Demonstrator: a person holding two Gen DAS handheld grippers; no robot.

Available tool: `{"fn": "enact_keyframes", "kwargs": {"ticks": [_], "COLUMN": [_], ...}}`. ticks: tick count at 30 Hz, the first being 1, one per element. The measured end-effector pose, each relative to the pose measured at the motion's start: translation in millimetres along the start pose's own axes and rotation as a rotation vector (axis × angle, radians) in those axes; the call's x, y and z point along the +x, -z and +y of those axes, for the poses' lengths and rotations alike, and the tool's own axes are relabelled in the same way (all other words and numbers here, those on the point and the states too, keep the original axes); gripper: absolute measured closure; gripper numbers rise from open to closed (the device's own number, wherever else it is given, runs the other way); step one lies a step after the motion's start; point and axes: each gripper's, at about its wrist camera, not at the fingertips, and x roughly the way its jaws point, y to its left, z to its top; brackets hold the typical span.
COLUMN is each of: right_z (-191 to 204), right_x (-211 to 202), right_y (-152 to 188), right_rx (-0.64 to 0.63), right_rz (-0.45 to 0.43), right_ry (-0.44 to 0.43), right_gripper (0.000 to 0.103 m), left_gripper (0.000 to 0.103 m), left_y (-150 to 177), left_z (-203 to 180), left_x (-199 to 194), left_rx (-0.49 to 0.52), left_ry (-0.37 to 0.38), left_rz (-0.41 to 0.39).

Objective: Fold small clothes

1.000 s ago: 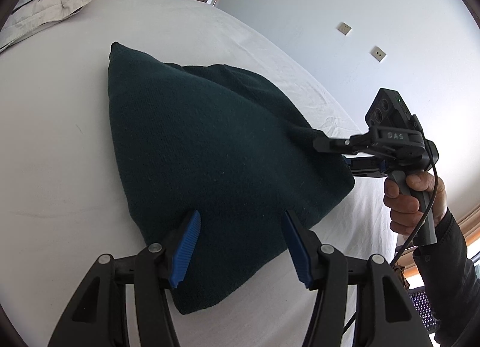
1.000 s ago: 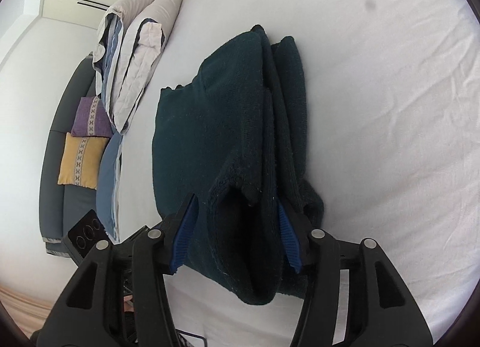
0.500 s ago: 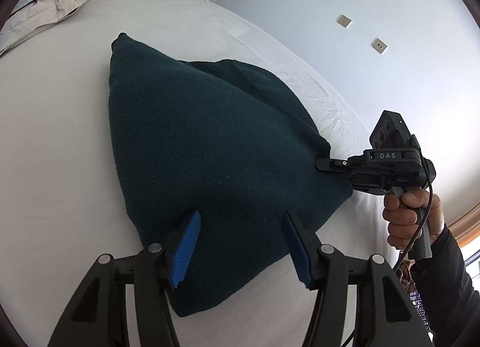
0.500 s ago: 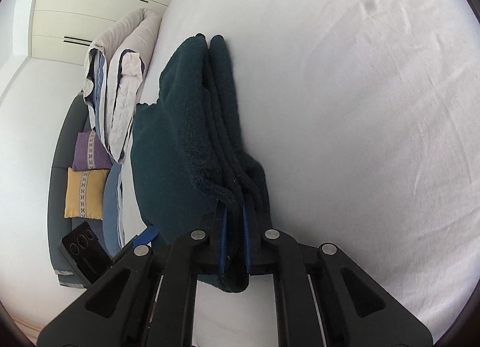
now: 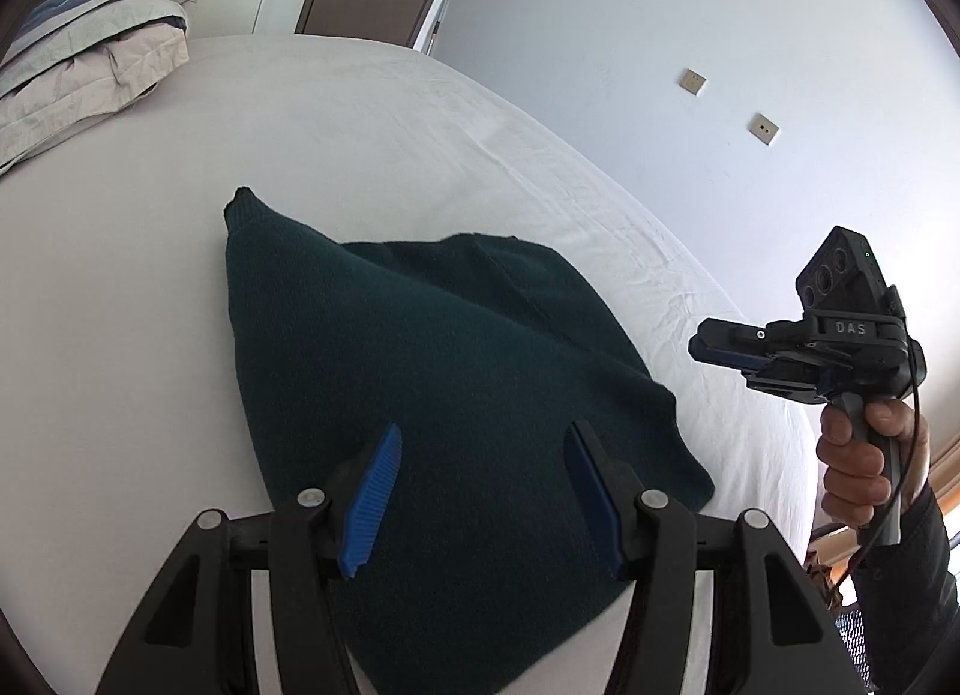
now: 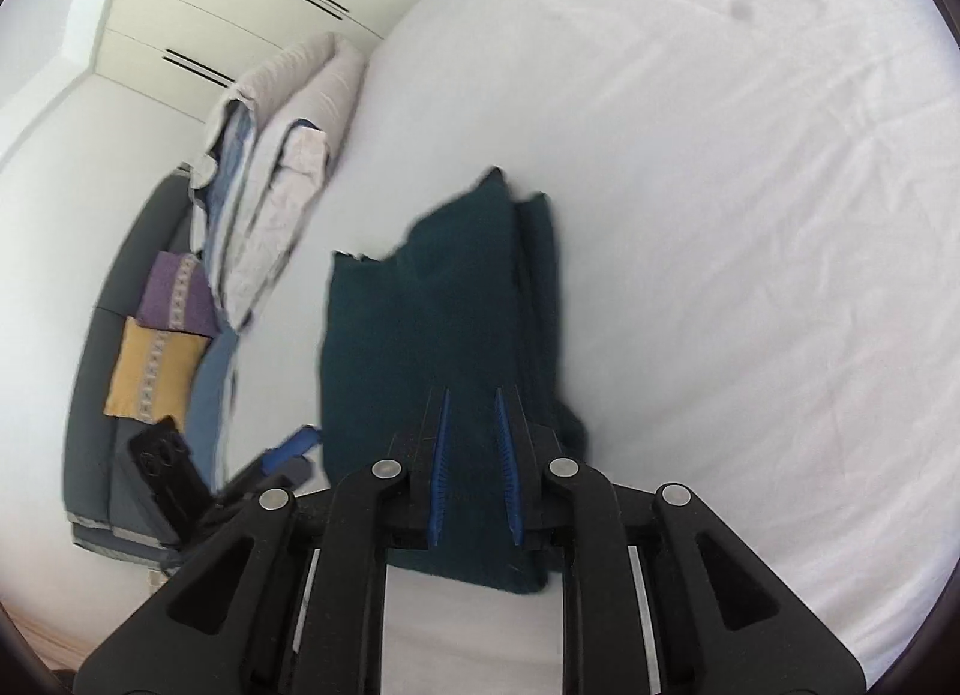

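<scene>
The dark green garment (image 5: 432,395) is laid folded on the bed (image 5: 120,335); the left tongs (image 5: 480,491) are held open above it, the right tongs (image 6: 471,455) are being opened, empty.

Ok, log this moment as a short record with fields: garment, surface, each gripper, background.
garment: dark green knit garment, folded, lying on the bed
surface: white bed sheet
left gripper: jaws apart, above the garment's near part, gripping nothing
right gripper: jaws opening, clear of the garment, beside its edge
background: folded bedding, two cushions
</scene>
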Motion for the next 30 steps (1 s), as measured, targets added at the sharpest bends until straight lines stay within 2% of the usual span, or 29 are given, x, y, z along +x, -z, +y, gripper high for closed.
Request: {"fn": "enact_keyframes", "kwargs": {"ticks": [2,6,7,9,10,11,12,15,17,18,20,22,26,28,30], "right_z": [15,24,27,15,7,-3,-13,-38,-50,-49,-32,-12,30,40,36], "right_x": [23,78,93,117,126,129,127,112,107,103,90,74,35,33,40], "right_y": [-17,-48,-54,-61,-62,-63,-64,-66,-67,-66,-62,-53,-13,9,29], "right_rx": [-0.04,-0.009,-0.004,0.001,0.0,0.017,0.037,0.071,0.104,0.101,0.045,-0.004,-0.123,-0.167,-0.177], "right_rz": [0.012,0.029,0.037,0.059,0.061,0.049,0.024,-0.086,-0.112,-0.122,-0.15,-0.169,-0.128,-0.084,-0.038], "right_ry": [-0.023,-0.047,-0.041,0.054,0.088,0.07,0.052,0.038,0.024,0.036,0.113,0.11,-0.009,-0.03,-0.007], "right_gripper": [0.087,0.087,0.087,0.087,0.094,0.098,0.103,0.103,0.103,0.103,0.103,0.097,0.097,0.097,0.097], "left_gripper": [0.043,0.043,0.043,0.044,0.045,0.044,0.044,0.043,0.043,0.043,0.043,0.044,0.046,0.046,0.046], "left_y": [-16,-40,-43,-44,-43,-43,-42,-41,-41,-42,-44,-43,-28,-12,7], "left_z": [7,19,22,33,37,39,39,39,41,43,42,42,21,7,-1], "left_x": [11,36,45,65,70,74,77,85,89,88,84,73,22,5,6], "left_rx": [-0.031,-0.044,-0.036,-0.055,-0.06,-0.058,-0.054,-0.03,-0.028,-0.032,-0.033,-0.038,-0.032,-0.003,0.023], "left_ry": [-0.01,-0.052,-0.066,-0.074,-0.086,-0.094,-0.099,-0.106,-0.097,-0.092,-0.088,-0.093,-0.077,-0.08,-0.09], "left_rz": [-0.006,0.004,0.024,0.068,0.064,0.06,0.057,0.054,0.058,0.062,0.061,0.045,-0.026,-0.046,-0.017]}}
